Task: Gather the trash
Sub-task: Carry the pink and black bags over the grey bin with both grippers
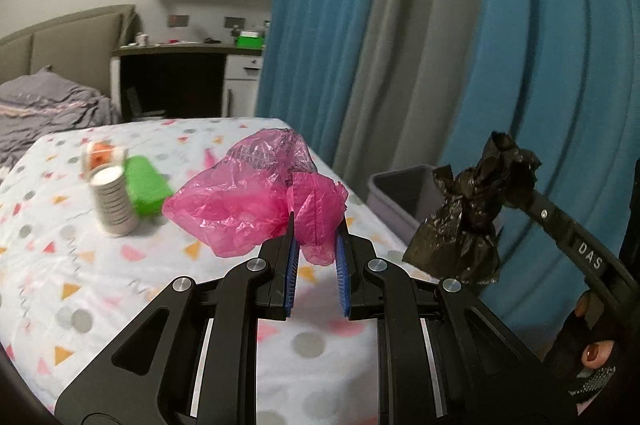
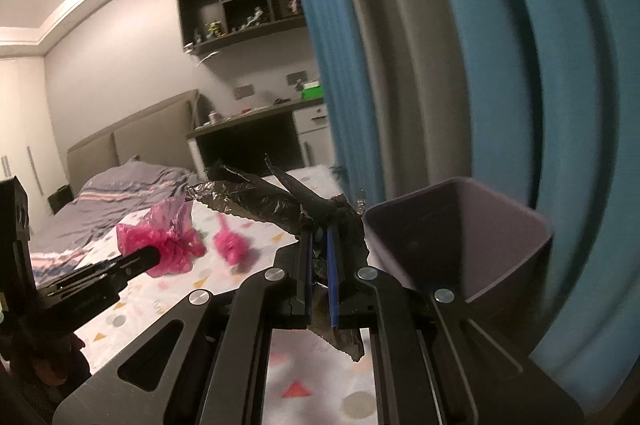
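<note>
My left gripper [image 1: 316,225] is shut on a crumpled pink plastic bag [image 1: 248,205], held up over the patterned table; from the right wrist view the same pink bag [image 2: 168,241] sticks out of that gripper's tip at the left. My right gripper [image 2: 320,229] is shut on a crumpled black plastic bag [image 2: 256,201], which also shows at the right of the left wrist view as a dark wad [image 1: 464,221]. A grey bin [image 2: 472,241] stands just right of the right gripper, beyond the table's edge [image 1: 404,193].
On the table with the triangle-and-dot cloth [image 1: 72,265] stand a stack of paper cups [image 1: 112,205], a green box [image 1: 146,189] and another pink scrap [image 2: 230,245]. Blue and grey curtains [image 1: 440,45] hang close behind the bin. A bed [image 2: 120,193] and desk lie further back.
</note>
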The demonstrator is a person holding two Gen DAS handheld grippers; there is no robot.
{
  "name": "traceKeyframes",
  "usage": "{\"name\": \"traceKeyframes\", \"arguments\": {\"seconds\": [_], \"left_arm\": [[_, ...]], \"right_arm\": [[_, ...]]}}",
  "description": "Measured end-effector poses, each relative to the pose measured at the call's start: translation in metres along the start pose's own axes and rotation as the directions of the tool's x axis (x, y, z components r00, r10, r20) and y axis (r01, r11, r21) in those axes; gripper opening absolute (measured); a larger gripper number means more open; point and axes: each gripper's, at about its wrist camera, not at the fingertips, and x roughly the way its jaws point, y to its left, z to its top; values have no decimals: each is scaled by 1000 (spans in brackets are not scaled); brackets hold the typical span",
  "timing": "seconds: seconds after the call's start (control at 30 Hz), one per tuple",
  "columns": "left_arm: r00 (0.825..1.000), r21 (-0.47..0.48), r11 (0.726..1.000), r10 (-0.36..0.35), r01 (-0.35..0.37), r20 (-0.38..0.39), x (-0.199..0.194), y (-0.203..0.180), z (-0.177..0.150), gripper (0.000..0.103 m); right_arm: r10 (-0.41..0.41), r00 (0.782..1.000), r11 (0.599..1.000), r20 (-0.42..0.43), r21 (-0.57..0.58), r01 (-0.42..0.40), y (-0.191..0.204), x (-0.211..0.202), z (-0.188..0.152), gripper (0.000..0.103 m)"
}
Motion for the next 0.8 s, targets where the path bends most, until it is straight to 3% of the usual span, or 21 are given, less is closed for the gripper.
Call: {"name": "traceKeyframes", "arguments": {"seconds": [0.17,0.33,0.53,0.8], "left_arm": [[996,44,995,-89,90,-22,29,-31,11,16],[980,85,977,-193,196,-44,64,-69,21,16],[949,103,945,-303,311,-84,107,-107,27,16],[914,73,916,-382,394,-136,157,-127,25,16]], "right_arm": [[-90,995,996,37,13,89,-31,4,13,7],[-152,987,988,49,21,151,-61,14,21,7],[-196,980,980,42,22,195,-82,30,23,7],[-231,973,972,21,41,230,-101,43,18,7]]}}
